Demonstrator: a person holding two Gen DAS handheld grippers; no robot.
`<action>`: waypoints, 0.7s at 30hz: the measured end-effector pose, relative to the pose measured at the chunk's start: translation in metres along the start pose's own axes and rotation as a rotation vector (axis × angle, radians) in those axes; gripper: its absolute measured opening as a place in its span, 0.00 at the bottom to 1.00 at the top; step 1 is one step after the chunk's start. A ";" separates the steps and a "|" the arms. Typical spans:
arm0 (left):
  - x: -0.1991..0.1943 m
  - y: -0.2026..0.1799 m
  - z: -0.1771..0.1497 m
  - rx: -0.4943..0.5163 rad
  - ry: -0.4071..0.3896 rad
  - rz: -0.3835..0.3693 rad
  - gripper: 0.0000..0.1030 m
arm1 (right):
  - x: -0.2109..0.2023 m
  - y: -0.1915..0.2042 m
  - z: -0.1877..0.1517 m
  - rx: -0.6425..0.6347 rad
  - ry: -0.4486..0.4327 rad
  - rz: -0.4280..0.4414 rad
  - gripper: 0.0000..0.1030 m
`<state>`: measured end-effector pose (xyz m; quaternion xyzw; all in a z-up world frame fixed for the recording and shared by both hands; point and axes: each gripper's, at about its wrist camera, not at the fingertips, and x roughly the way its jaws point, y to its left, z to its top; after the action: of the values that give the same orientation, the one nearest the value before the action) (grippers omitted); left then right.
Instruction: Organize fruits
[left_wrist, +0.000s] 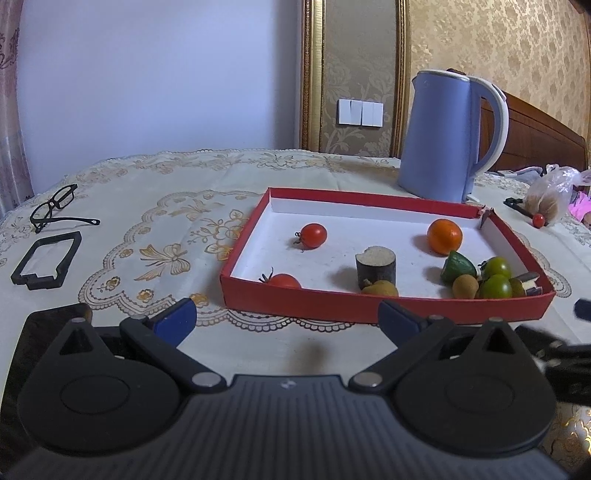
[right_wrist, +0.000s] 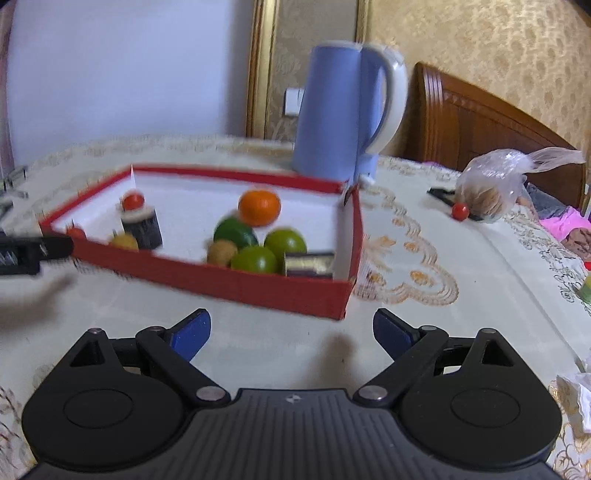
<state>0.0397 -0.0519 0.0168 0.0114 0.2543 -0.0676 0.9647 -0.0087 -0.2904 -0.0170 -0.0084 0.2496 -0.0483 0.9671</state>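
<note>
Left tool (left_wrist: 288, 321) spread wide, empty, low over counter (left_wrist: 147, 229) just before red box (left_wrist: 384, 308); right tool (right_wrist: 291, 332) likewise wide apart, empty, facing box's near corner; inside box: orange (left_wrist: 444, 236), two red cherry tomatoes (left_wrist: 313, 235), green tomatoes (left_wrist: 496, 286), longans (left_wrist: 465, 286); one cherry tomato (right_wrist: 460, 211) outside, beside plastic bag (right_wrist: 491, 188); blue kettle (left_wrist: 439, 133) behind.

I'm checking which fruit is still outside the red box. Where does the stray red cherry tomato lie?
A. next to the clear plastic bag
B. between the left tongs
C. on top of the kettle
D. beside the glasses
A: the stray cherry tomato sits on the tablecloth right by the clear plastic bag, well to the right of the red box; the left wrist view shows the same.
</note>
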 end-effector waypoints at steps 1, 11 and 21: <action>0.000 0.000 0.000 0.000 -0.002 0.004 1.00 | -0.005 -0.001 0.001 0.010 -0.019 0.011 0.93; 0.002 -0.003 0.001 0.015 0.004 0.008 1.00 | 0.000 -0.002 0.004 0.018 -0.020 -0.015 0.93; 0.004 -0.005 0.000 0.031 0.012 0.021 1.00 | 0.019 0.008 -0.001 -0.036 0.049 0.000 0.93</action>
<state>0.0423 -0.0573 0.0144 0.0294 0.2587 -0.0615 0.9635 0.0079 -0.2847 -0.0272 -0.0248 0.2742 -0.0441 0.9603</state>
